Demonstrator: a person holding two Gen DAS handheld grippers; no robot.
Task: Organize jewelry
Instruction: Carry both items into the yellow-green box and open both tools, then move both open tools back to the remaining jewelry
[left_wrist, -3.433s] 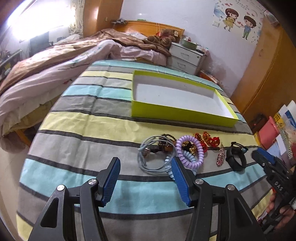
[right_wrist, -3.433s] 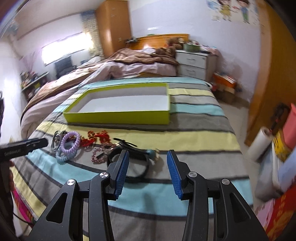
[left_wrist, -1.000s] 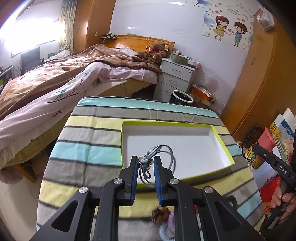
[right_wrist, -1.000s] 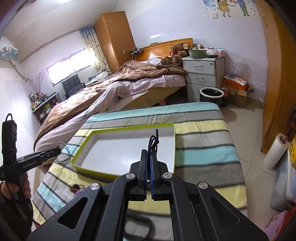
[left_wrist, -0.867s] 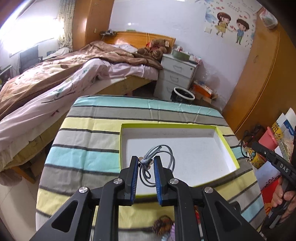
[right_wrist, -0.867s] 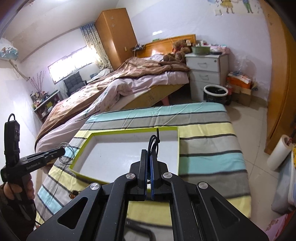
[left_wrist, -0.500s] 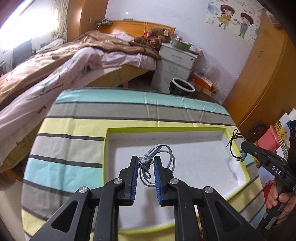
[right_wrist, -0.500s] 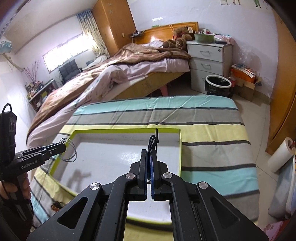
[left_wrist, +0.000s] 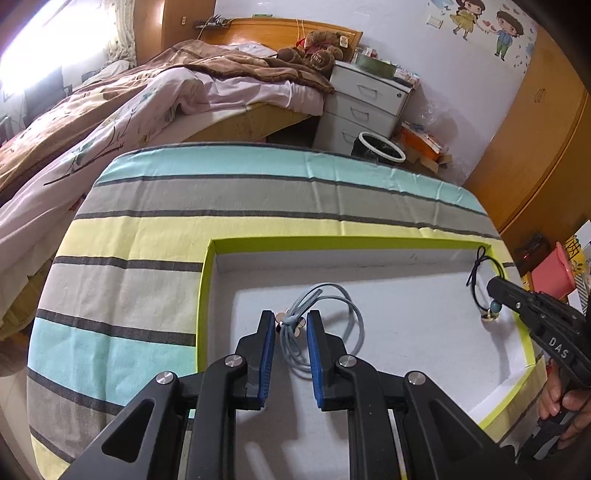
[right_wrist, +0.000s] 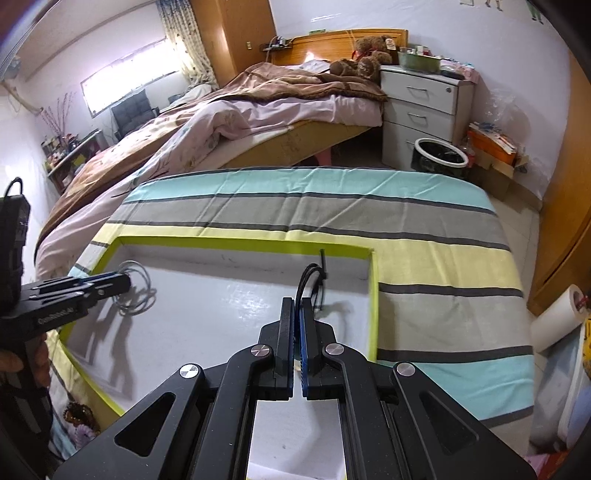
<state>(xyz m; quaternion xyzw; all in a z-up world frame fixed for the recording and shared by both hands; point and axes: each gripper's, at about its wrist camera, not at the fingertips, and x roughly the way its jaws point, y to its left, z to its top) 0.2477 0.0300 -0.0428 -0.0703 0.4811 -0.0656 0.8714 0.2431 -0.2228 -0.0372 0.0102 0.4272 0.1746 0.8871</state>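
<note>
A shallow lime-green box with a white floor (left_wrist: 388, 325) lies on the striped cloth; it also shows in the right wrist view (right_wrist: 207, 302). My left gripper (left_wrist: 290, 325) is shut on a grey-blue cord bracelet (left_wrist: 347, 314) and holds it over the box's left part; the bracelet also shows in the right wrist view (right_wrist: 138, 291). My right gripper (right_wrist: 297, 306) is shut on a black cord bracelet (right_wrist: 314, 277) with a teal bead (left_wrist: 493, 305), held over the box's right part.
Remaining jewelry, a brown beaded piece (right_wrist: 75, 413) and a purple one (right_wrist: 85, 432), lies on the cloth near the box's front left corner. A bed (left_wrist: 110, 103), a white nightstand (left_wrist: 365, 107) and a bin (left_wrist: 376, 149) stand beyond the table.
Both grippers closed on bracelets on the cloth, lifted them, and moved forward and down over the box. In the last half second both came lower and closer to the box floor.
</note>
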